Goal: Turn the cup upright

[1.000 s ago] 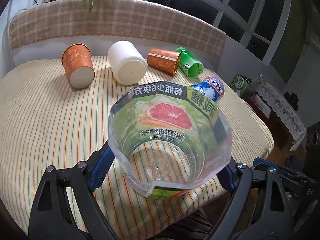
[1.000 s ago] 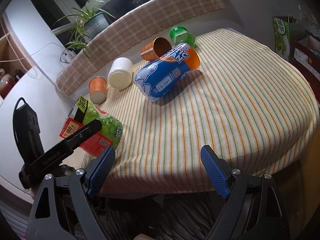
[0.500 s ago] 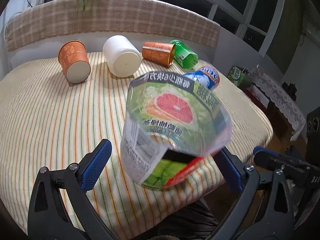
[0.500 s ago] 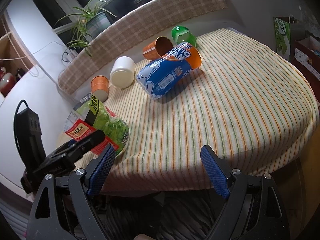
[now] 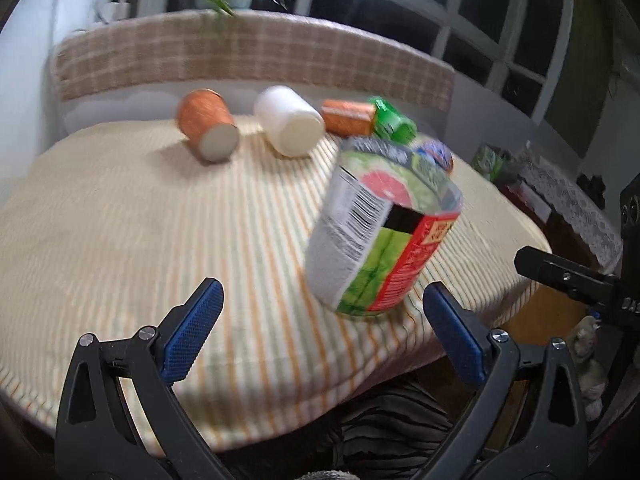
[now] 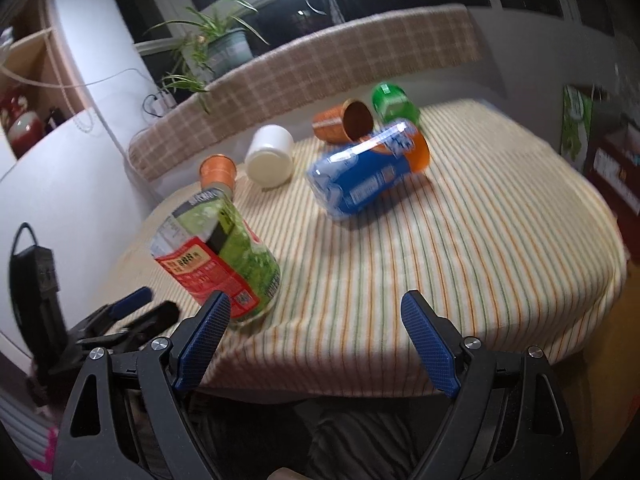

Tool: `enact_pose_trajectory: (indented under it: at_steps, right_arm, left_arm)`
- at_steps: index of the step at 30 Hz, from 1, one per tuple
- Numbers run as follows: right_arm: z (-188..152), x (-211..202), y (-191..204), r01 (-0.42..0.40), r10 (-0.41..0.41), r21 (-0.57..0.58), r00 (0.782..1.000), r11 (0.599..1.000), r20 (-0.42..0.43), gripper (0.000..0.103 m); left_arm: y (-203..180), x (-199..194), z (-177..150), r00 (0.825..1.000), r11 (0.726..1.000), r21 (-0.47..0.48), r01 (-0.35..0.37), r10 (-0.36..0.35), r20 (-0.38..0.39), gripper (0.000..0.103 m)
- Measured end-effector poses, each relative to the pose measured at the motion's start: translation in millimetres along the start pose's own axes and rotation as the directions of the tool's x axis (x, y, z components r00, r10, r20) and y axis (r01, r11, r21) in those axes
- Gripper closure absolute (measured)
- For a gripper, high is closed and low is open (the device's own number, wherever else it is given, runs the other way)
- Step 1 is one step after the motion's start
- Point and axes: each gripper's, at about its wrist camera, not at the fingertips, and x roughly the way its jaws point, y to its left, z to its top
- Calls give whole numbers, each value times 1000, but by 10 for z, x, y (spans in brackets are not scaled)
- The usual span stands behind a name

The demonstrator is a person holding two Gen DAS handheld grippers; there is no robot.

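A clear plastic cup with a green and red grapefruit label stands on its base near the front edge of the striped table, mouth up and looking slightly tilted. My left gripper is open just in front of it, with both blue pads clear of the cup. In the right wrist view the same cup sits at the left, and my right gripper is open and empty beside it. The left gripper shows low at the left there. Both views are blurred.
Several cups lie on their sides at the back: a small orange one, a white one, an orange one, a green one and a large blue one. A checked bench back runs behind.
My left gripper held the labelled cup a second ago, then let go and drew back. The cup now stands on the table. The right gripper stayed open.
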Motion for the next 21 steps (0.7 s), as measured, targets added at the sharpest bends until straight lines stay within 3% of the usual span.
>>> enact_pose_trajectory:
  at_steps: [3,5,13,15,17,21]
  right_arm:
    - [27,-49,123,27,-24,-59,998,998,55,15]
    - [40,-98,213,54,-43,-105,994,993,102,15]
    - [98,-276,458,147,-84,-194,950,970,300,10]
    - [116,-302,473,153,-84,-192,941,969,328,0]
    - [120,-327,483,158,-86,-180,931,971,355,0]
    - [117,-354,519,184,-105,-175,918,967,383,0]
  left_arm:
    - [41,-264,35,994,998,-25,-50,52,93,2]
    - [34,-452,80,981,995,-34,-94,99,170,2]
    - [-37,-919,219,906,977,-58,-206,213,365,0]
    - [-78,-979,227,891,972,-52,-228,230,392,0]
    - [-113,-1016,216,884,970,-41,-241,237,403,0]
    - [-147,-1007,203,888,969,-34,-243,237,394,0]
